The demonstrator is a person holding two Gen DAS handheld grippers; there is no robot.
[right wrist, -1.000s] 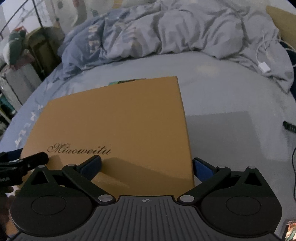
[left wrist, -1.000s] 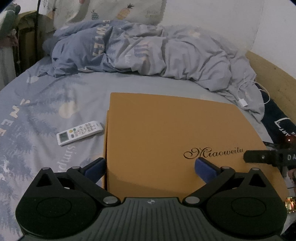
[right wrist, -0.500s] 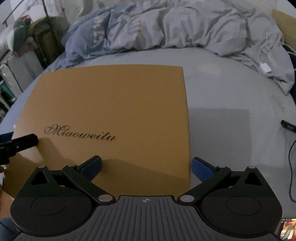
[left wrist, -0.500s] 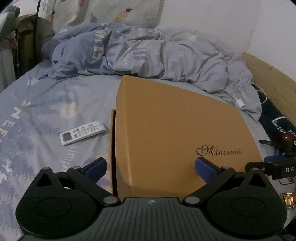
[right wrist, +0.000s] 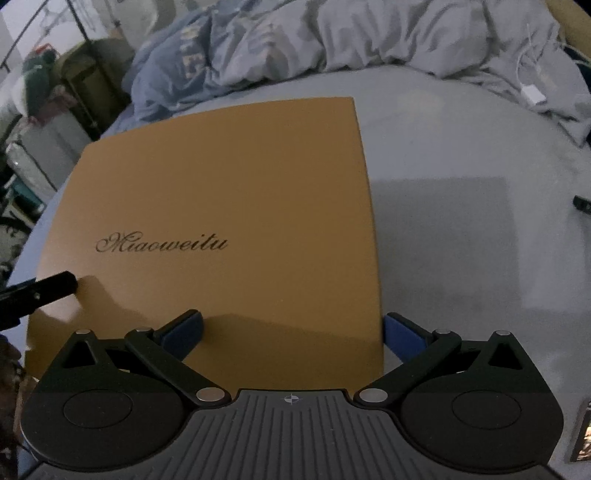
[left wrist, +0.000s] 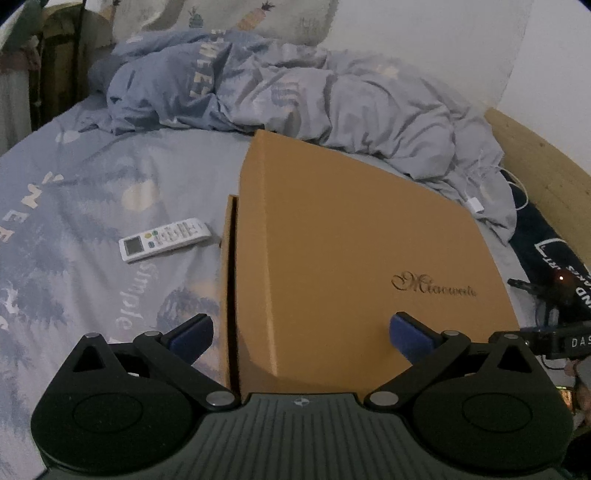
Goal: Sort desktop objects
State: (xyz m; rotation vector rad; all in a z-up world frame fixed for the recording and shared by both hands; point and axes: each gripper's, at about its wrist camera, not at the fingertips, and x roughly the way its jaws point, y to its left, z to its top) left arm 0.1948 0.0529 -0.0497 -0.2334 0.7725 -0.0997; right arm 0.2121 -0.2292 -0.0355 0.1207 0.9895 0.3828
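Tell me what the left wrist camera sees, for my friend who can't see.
A flat tan cardboard box lid is tilted up above its base, between the open left gripper fingers. A white remote control lies beside it on the blue-grey bedsheet.

duvet (left wrist: 332,99) crumpled | pineapple pillow (left wrist: 236,18) | charger cable (left wrist: 476,203)
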